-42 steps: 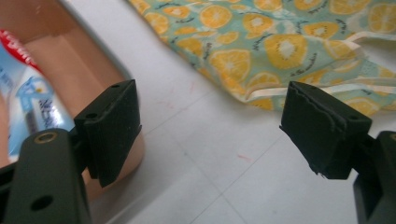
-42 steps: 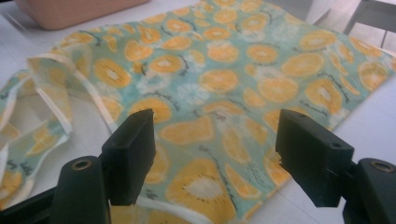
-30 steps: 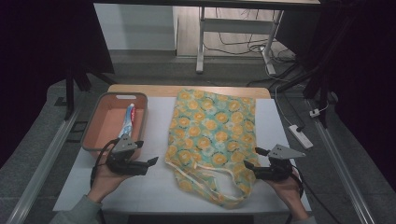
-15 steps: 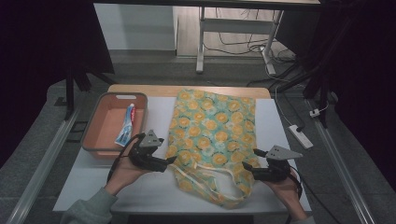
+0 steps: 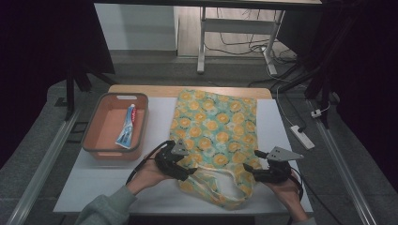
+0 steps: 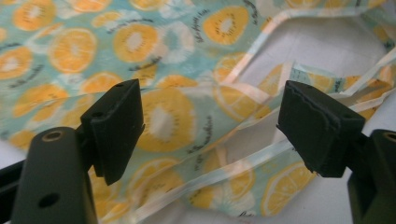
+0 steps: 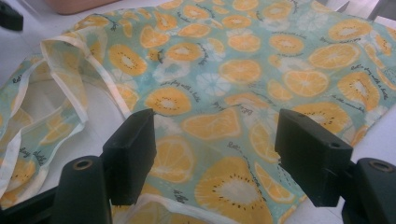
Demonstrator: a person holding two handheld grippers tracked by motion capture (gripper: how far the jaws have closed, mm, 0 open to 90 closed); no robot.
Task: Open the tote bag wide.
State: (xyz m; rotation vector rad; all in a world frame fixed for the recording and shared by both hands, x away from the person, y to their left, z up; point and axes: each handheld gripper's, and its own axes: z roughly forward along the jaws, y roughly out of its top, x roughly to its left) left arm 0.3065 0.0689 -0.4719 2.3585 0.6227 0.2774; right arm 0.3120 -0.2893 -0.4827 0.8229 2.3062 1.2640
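Movement: since the earlier frames the left gripper has travelled from the bare table beside the tray onto the bag's near-left corner; the right gripper has shifted little, at the bag's near-right edge.
Bag position: the fruit-print cloth bag lies flat at the middle of the white table, its mouth and handles toward the person.
Left gripper jaws: wide apart, holding nothing; the left gripper view shows both black pads over the fabric, one on each side of a folded handle strap.
Right gripper jaws: wide apart, holding nothing; the right gripper view shows them above the bag's hemmed edge.
High view detail: both hands, a grey-green sleeve, and the grey plate on each gripper; jaw gap too small to judge here.
Left gripper view detail: bare table visible through the handle loop; print readable as orange and kiwi slices.
Right gripper view detail: bag body spread smooth away from the jaws, handles bunched at the left of that view.
Tray: orange tray left of the bag, apart from it.
Tray contents: one toothpaste tube lying lengthwise.
Floor: white power strip right of the table.
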